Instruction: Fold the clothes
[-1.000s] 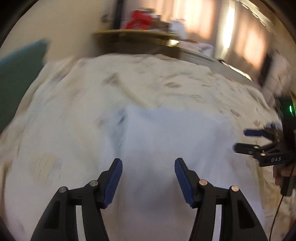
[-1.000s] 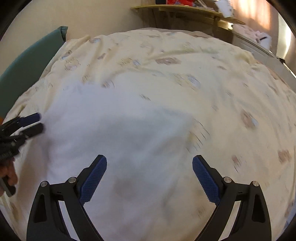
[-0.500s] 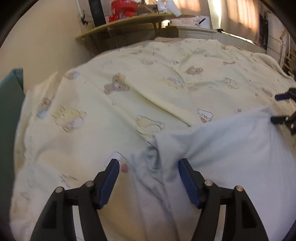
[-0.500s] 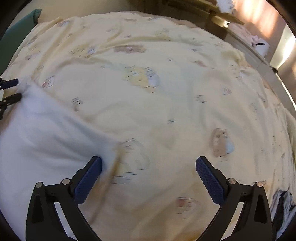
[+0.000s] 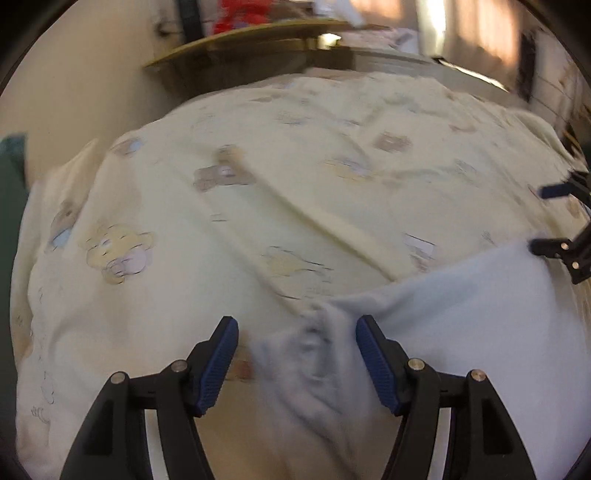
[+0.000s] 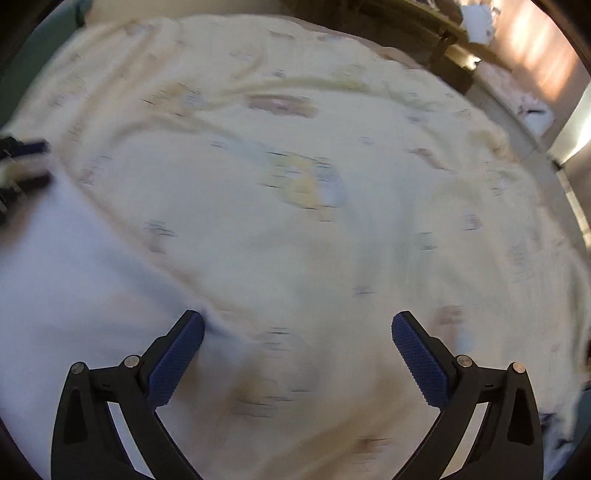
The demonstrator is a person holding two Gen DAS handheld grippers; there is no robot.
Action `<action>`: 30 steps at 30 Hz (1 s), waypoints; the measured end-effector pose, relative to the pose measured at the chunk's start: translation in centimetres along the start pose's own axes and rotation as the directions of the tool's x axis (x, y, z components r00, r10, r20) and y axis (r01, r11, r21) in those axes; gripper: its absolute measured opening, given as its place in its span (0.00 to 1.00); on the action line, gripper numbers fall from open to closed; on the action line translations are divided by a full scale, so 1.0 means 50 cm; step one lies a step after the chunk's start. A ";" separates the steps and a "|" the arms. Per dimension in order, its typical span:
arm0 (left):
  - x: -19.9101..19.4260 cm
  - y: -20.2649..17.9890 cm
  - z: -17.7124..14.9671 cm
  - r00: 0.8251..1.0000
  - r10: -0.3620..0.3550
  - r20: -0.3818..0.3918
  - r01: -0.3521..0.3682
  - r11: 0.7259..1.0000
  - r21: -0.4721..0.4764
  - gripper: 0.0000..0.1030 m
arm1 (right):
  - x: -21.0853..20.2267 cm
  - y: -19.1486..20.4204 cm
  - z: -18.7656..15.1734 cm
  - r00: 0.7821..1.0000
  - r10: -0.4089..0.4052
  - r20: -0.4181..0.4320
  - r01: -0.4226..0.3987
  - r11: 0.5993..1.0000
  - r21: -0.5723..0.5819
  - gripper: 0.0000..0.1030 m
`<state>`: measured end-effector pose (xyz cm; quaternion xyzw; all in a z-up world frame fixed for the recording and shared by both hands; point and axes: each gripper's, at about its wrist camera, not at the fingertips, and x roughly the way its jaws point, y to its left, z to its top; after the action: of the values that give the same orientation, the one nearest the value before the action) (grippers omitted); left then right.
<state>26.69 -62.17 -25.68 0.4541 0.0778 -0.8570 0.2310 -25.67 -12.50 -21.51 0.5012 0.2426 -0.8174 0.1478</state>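
A pale blue-white garment [image 5: 461, 332] lies spread on a cream bedspread [image 5: 258, 184] printed with bears. My left gripper [image 5: 296, 332] is open above the garment's left edge. A bunched, creased corner [image 5: 314, 347] lies between its blue pads without being pressed. My right gripper [image 6: 298, 325] is open very wide over the bedspread [image 6: 332, 221], its left finger just at the garment's right edge [image 6: 92, 288]. Only bedspread lies between its fingers. Each gripper shows at the edge of the other's view: the right gripper [image 5: 557, 221] and the left gripper [image 6: 26, 162].
A wooden shelf [image 5: 258, 40] with a red object [image 5: 236, 18] stands behind the bed. A teal panel [image 5: 11, 192] borders the bed's left side. Dark clothing [image 6: 565, 435] lies at the bed's lower right edge. Lit curtains [image 6: 535, 48] hang at the far right.
Both grippers have moved apart from over the garment's middle to its opposite edges. The left now straddles the bunched left corner, the right sits at the right edge. Both jaws stand slightly wider.
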 end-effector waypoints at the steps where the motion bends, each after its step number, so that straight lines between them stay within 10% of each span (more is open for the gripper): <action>1: 0.002 0.012 -0.001 1.000 -0.006 -0.004 0.006 1.000 -0.028 0.66 | -0.001 -0.015 -0.001 1.000 -0.011 -0.006 0.011 1.000 0.002 0.99; 6: -0.054 0.027 0.004 0.995 0.062 0.079 -0.056 0.995 -0.082 0.64 | -0.065 -0.044 -0.026 0.995 0.065 0.078 -0.066 0.998 0.019 0.98; 12: -0.151 -0.099 -0.067 0.973 -0.195 0.122 0.176 0.973 0.152 0.64 | -0.109 0.076 -0.097 0.975 0.194 0.106 -0.190 0.980 -0.053 0.98; 16: -0.126 -0.126 -0.130 0.997 -0.072 0.028 0.063 0.966 0.250 0.64 | -0.072 0.137 -0.129 0.993 0.098 0.060 -0.089 0.986 -0.145 0.99; 21: -0.135 -0.012 -0.153 0.998 0.061 0.013 -0.061 0.996 0.063 0.65 | -0.061 0.066 -0.149 1.000 0.016 0.025 -0.014 0.998 -0.064 0.99; 24: -0.193 0.000 -0.172 0.998 -0.018 0.064 0.020 1.000 -0.022 0.65 | -0.098 0.035 -0.158 0.996 0.077 0.035 -0.078 0.997 0.017 0.99; 30: -0.222 -0.127 -0.234 0.991 -0.132 0.007 0.131 0.987 0.094 0.65 | -0.120 0.131 -0.198 0.980 0.195 0.024 -0.195 0.981 0.011 0.99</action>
<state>37.75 -48.97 -23.86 0.4524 0.0661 -0.8761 0.1531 -12.40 -12.60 -21.54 0.5141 0.1850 -0.8063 0.2267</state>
